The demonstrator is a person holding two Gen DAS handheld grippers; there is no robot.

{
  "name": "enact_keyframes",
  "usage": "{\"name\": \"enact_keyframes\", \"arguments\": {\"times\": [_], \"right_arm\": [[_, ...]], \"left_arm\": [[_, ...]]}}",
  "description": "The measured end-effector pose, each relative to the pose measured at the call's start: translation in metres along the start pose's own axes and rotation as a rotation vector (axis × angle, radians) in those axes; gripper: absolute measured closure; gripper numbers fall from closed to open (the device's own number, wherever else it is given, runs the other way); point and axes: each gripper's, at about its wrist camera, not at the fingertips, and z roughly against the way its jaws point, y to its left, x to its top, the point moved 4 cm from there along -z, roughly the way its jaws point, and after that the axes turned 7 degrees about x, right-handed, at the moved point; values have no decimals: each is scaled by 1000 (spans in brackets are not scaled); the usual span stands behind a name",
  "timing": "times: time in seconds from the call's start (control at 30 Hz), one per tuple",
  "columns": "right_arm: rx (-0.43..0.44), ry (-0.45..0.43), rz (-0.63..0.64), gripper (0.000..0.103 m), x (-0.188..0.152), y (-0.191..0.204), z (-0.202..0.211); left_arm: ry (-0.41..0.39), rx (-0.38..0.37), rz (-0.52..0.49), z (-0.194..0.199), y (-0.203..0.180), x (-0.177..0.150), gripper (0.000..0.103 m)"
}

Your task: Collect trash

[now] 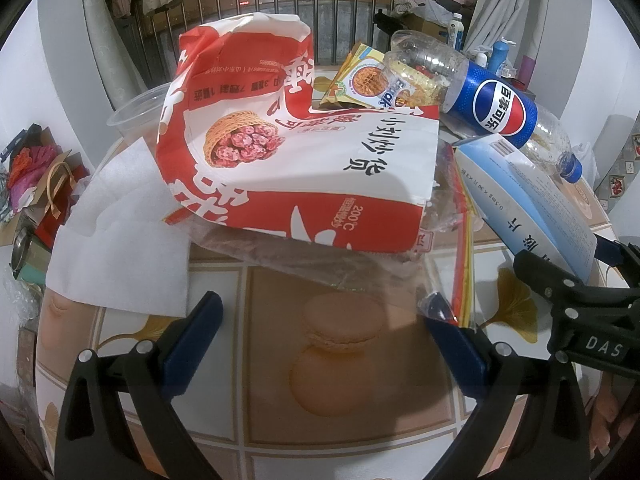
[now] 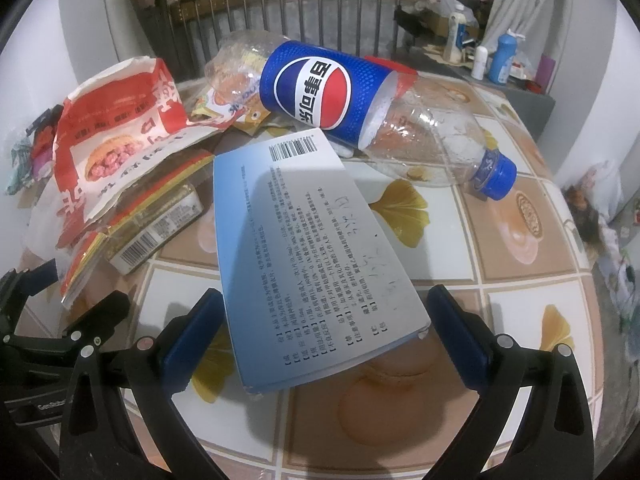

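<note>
- On the table [image 2: 520, 264], we see trash: Pepsi bottle [image 2: 320, 92], red bag [image 1: 280, 152] printed "200°C".
- Left gripper [image 1: 320, 332]: spread, empty.
- Right gripper [image 2: 326, 320]: spread, straddling med. box [image 2: 304, 248] w/ barcode.

paper bag [image 1: 296, 152]: red and white
bottle label [image 2: 320, 88]: blue, red-white roundel
box [image 2: 316, 256]: pale blue and white
desk [image 2: 516, 320]: tan-and-white tiles, yellow leaves

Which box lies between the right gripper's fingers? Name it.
The pale blue medicine box, printed with black text and a barcode; the smaller cigarette pack lies farther left, under clear plastic wrap.
</note>
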Motion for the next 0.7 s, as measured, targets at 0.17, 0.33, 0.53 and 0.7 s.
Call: {"name": "enact_keyframes", "arguments": {"times": [0.17,0.33,0.53,0.7], "right_arm": [[-8,3,5,6,0,1,-1],[-13,6,9,6,-2,2,-1],[-17,7,11,6,-2,4,-1],[-22,9,15,6,-3,6,-1]], "left_arm": [[0,0,0,0,0,0,4],[0,0,0,0,0,0,4],[0,0,0,0,0,0,4],[0,0,0,0,0,0,4]]}}
